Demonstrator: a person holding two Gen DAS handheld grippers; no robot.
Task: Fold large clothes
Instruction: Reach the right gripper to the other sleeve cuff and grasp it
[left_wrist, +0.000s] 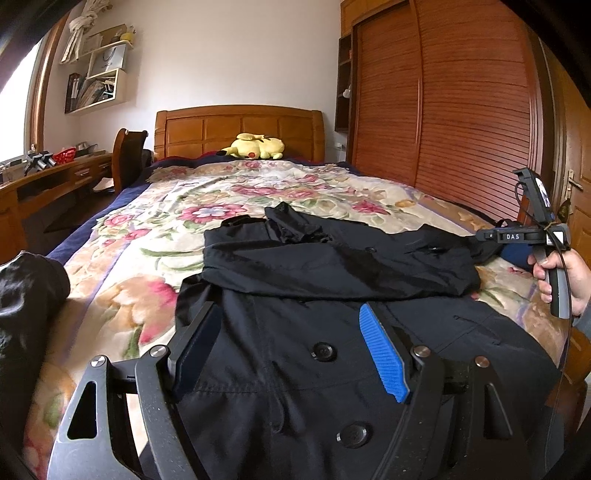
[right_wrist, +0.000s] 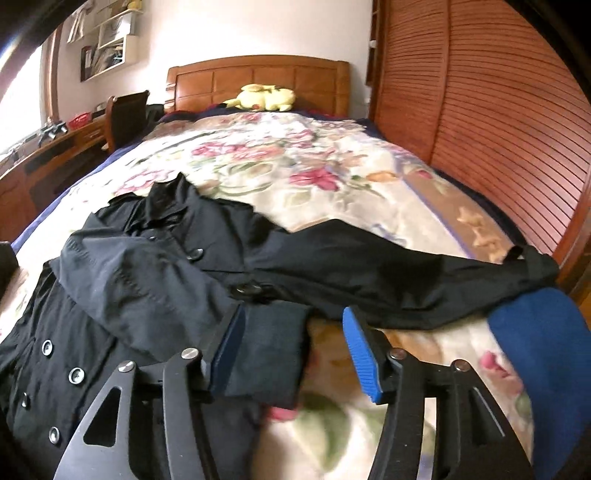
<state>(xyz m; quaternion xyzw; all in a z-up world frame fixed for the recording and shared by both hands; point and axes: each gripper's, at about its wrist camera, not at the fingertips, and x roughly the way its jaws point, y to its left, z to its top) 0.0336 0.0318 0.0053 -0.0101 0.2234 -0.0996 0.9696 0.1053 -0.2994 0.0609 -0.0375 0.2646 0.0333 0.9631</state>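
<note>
A black coat (left_wrist: 332, 280) is spread on the floral bedspread (left_wrist: 258, 192) at the foot end of the bed, its collar turned toward the headboard (left_wrist: 240, 129). One sleeve (right_wrist: 155, 295) is laid across the chest, and the other sleeve (right_wrist: 406, 280) is stretched toward the bed's right edge, beside the wardrobe (right_wrist: 498, 129). The left gripper (left_wrist: 291, 343) is held over the buttoned front with its jaws spread and nothing between them. The right gripper (right_wrist: 295, 350) is likewise held wide apart (the folded sleeve's cuff lies between its fingers, ungripped). A yellow plush toy (left_wrist: 255, 147) is seen at the headboard.
</note>
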